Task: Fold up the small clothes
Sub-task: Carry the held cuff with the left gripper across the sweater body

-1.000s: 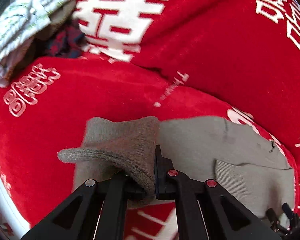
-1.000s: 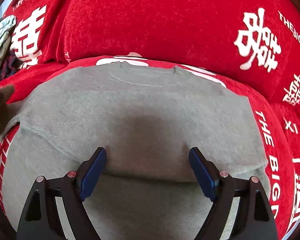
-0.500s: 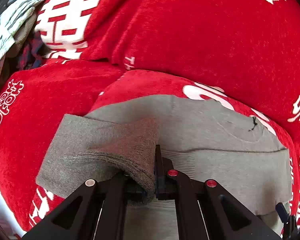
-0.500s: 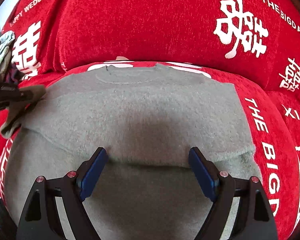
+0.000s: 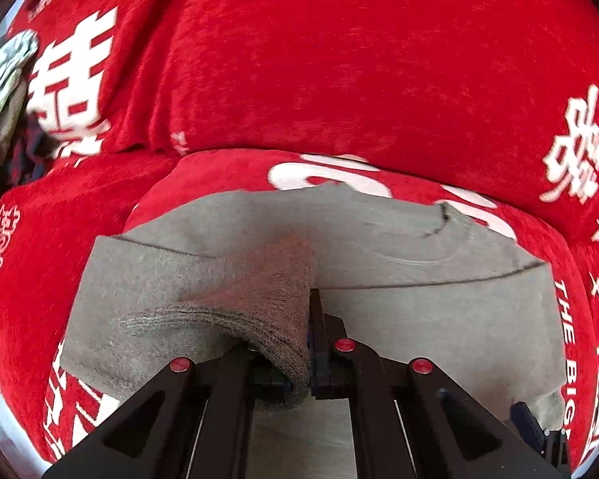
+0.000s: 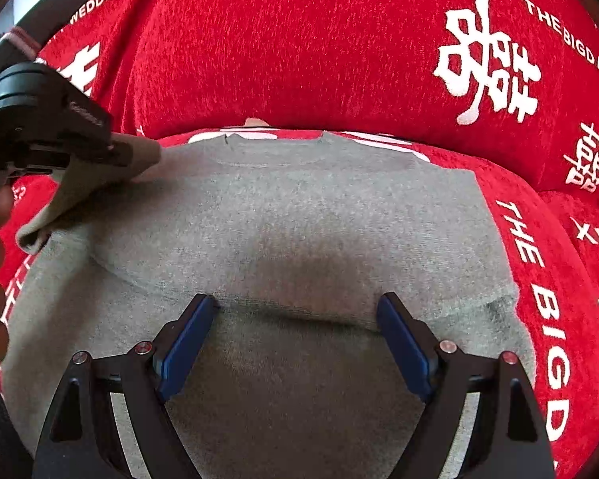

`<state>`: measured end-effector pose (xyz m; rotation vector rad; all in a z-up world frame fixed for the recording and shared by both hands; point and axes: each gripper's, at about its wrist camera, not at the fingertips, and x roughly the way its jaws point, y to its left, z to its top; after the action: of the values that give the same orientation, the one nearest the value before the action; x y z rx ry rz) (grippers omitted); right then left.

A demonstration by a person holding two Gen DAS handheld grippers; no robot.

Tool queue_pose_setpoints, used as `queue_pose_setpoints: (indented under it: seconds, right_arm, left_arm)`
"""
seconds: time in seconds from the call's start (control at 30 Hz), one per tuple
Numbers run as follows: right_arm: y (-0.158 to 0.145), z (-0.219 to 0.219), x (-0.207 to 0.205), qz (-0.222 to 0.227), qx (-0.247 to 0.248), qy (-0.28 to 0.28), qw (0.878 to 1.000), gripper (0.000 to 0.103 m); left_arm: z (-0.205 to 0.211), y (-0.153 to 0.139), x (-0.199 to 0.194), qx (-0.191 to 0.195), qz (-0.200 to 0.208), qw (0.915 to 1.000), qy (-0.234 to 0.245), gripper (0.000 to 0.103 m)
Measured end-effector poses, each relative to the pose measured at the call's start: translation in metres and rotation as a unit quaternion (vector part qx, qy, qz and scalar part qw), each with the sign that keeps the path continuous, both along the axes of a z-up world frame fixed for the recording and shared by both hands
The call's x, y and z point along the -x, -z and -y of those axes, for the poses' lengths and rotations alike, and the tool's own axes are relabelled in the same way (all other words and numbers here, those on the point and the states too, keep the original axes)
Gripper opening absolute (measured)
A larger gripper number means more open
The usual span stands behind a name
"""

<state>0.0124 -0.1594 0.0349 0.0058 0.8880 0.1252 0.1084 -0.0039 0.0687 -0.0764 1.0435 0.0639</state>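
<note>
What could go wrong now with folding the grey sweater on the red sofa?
The left gripper pinches only the cuff of the grey sweater's sleeve, so it might slip out. The right gripper is open and holds nothing down, so the body could drag along and wrinkle. The soft red sofa cover may leave the fold crooked.

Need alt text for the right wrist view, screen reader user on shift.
Right gripper, jaws wide open, hovers over a grey sweater spread on a red printed cover. At left, the left gripper pinches the sweater's sleeve, lifted over the body.
</note>
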Motion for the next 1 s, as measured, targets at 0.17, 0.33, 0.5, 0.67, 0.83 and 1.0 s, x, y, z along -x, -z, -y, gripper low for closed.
queue_pose_setpoints:
  seconds: [0.17, 0.33, 0.5, 0.67, 0.83, 1.0]
  right_arm:
    - [-0.001, 0.008, 0.007, -0.001, 0.002, 0.003, 1.000, 0.087]
    - [0.006, 0.031, 0.021, -0.009, 0.026, 0.015, 1.000, 0.087]
    - [0.006, 0.055, 0.033, -0.007, 0.018, 0.028, 0.999, 0.087]
    - [0.005, 0.067, 0.044, -0.002, 0.015, 0.028, 0.999, 0.087]
    - [0.004, 0.072, 0.050, 0.003, 0.013, 0.023, 1.000, 0.087]
    - [0.004, 0.074, 0.057, 0.012, 0.012, 0.015, 1.000, 0.087]
  left_arm:
    - [0.028, -0.009, 0.003, -0.013, 0.009, 0.9993, 0.033, 0.006]
    - [0.059, -0.013, 0.007, -0.017, 0.010, 0.9977, 0.064, 0.006]
    - [0.097, -0.016, 0.017, -0.025, 0.015, 0.9930, 0.114, 0.006]
    - [0.137, -0.021, 0.038, -0.029, 0.023, 0.9836, 0.177, 0.006]
    - [0.163, -0.020, 0.051, -0.022, 0.015, 0.9757, 0.218, 0.006]
    - [0.171, -0.012, 0.053, -0.015, -0.002, 0.9726, 0.232, 0.006]
